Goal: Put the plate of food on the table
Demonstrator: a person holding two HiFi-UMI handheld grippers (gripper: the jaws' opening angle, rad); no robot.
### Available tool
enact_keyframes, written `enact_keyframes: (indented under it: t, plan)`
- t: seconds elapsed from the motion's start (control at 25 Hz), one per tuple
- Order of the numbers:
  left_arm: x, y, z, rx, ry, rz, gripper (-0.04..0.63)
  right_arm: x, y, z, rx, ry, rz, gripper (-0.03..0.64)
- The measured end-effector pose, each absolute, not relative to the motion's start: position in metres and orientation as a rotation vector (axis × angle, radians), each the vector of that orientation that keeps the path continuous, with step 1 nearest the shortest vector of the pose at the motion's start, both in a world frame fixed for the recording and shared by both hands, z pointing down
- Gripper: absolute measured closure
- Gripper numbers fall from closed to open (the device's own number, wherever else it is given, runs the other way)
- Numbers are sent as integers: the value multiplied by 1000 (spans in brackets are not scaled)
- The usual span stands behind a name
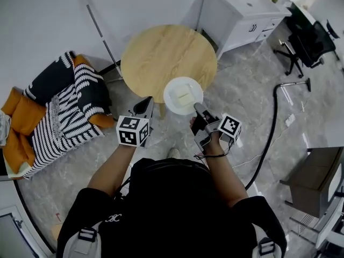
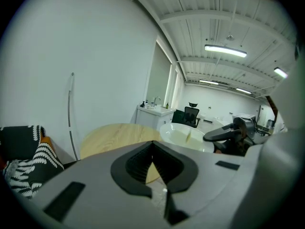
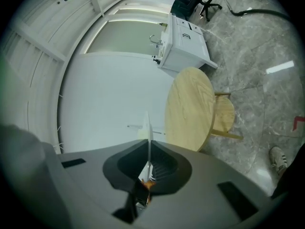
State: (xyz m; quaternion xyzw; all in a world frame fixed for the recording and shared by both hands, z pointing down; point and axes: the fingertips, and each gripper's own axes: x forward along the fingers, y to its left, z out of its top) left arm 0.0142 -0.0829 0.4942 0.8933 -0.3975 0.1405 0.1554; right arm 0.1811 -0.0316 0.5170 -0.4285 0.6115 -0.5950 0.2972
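A white plate [image 1: 183, 94] with a pale piece of food [image 1: 183, 97] hangs over the near edge of the round wooden table [image 1: 161, 52]. My right gripper [image 1: 198, 109] is shut on the plate's near rim. The right gripper view shows the plate [image 3: 148, 132] edge-on between my pads, with the table [image 3: 190, 109] beyond. My left gripper [image 1: 145, 105] hovers beside the table's near-left edge, jaws together and holding nothing. The left gripper view takes in the table [image 2: 114, 135], the plate [image 2: 186, 136] and the right gripper [image 2: 228, 133].
A white sink cabinet [image 1: 236, 12] stands behind the table, with a black office chair [image 1: 306, 36] at far right. An orange seat with a striped blanket [image 1: 64, 106] sits at left. A black hose [image 1: 271, 128] runs across the floor; grey furniture [image 1: 317, 176] is at right.
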Motion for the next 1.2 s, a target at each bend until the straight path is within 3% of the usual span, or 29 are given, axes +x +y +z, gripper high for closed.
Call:
enact_keyframes:
  t: [0.6, 1.2]
  plan:
    - [0, -115, 501, 2460, -1245, 318, 586, 184, -72, 534, -1093, 1703, -1675, 594]
    - [12, -212, 502, 2508, -1150, 347, 586, 182, -147, 540, -1051, 1642, -1710, 594]
